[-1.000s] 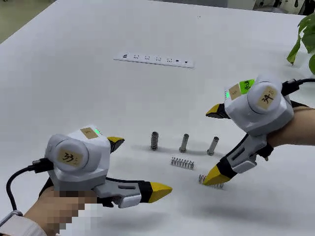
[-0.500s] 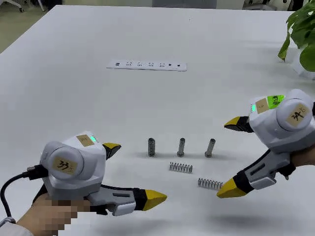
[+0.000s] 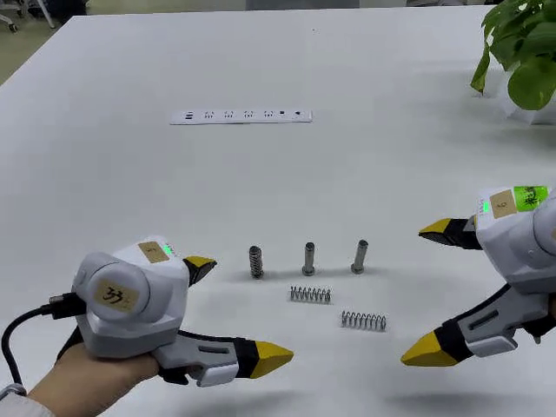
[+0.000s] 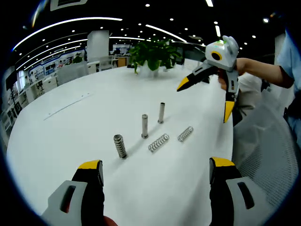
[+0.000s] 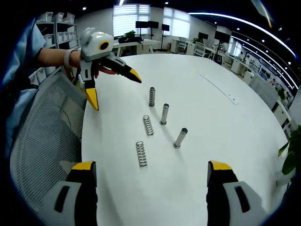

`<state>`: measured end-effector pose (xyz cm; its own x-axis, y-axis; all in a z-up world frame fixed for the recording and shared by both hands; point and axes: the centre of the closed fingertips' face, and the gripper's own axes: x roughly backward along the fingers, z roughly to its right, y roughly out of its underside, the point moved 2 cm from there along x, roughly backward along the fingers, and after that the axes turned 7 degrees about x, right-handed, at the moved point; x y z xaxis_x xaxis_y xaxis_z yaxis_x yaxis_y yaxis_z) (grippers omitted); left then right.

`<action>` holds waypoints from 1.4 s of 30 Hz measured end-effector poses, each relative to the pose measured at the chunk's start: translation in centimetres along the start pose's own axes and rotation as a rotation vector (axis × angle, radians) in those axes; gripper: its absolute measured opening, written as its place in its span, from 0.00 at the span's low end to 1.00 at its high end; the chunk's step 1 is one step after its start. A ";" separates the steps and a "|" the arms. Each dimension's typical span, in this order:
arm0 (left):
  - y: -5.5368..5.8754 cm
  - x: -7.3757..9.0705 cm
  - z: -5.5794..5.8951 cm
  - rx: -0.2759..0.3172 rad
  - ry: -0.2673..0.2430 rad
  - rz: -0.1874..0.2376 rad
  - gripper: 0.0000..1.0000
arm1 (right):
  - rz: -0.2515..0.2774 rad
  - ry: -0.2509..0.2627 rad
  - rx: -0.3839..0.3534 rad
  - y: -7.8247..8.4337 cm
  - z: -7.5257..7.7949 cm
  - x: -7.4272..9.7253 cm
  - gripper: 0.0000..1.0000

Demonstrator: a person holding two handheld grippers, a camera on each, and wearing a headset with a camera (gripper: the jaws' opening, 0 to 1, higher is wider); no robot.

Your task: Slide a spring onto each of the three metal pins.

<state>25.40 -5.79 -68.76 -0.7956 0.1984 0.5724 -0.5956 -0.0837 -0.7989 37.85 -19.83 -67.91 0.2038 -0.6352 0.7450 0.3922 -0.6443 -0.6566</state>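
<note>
**A:** How do the tools stand?

**B:** Both are empty. The left gripper [image 3: 237, 307] has its jaws wide apart with nothing between them, and so does the right gripper [image 3: 427, 293]. They hover over the table [image 3: 347, 156], one on either side of the work.

**A:** And between them?

**B:** The near spring [image 3: 363, 321] lies flat just ahead of the right gripper's lower tip. The far spring [image 3: 310, 294] lies a little further on, toward the left gripper. Behind both springs, three pins stand in a row. The fitted pin [image 3: 255, 261], closest to the left gripper, already carries a spring. The middle pin [image 3: 308, 258] and the end pin [image 3: 359, 256], closest to the right gripper, are bare.

**A:** So one of three is done?

**B:** That's my reading. The second spring is the step in hand, and it's not yet picked up.

**A:** What's the next move?

**B:** Probably the right gripper lowers onto the near spring and closes lightly across the coils so it neither rolls nor squashes. Then it tips the spring upright and lines its bore up over the end pin. The pins look free-standing, so a sideways nudge could topple one. The left gripper might steady it.
</note>
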 end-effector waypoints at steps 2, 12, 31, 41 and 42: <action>-0.2 -0.3 0.3 -0.011 0.012 -0.008 0.95 | -0.003 0.000 -0.010 0.4 -0.4 0.0 0.99; -0.7 -1.4 1.4 -0.086 0.076 -0.060 0.90 | 0.017 0.018 -0.062 0.8 -1.6 0.1 0.99; -1.5 -4.6 2.3 -0.243 0.180 -0.187 0.50 | 0.017 0.025 -0.108 2.3 -2.2 0.5 0.99; -1.2 -6.5 1.5 -0.281 0.163 -0.255 0.46 | 0.016 0.027 -0.130 3.0 -2.7 0.7 0.98; -1.1 -6.8 1.3 -0.277 0.162 -0.259 0.45 | 0.017 0.027 -0.133 3.0 -2.8 0.7 0.98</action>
<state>31.35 -8.30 -71.50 -0.5825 0.3317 0.7421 -0.7038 0.2510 -0.6646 36.71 -23.42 -69.68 0.1840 -0.6565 0.7316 0.2664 -0.6831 -0.6800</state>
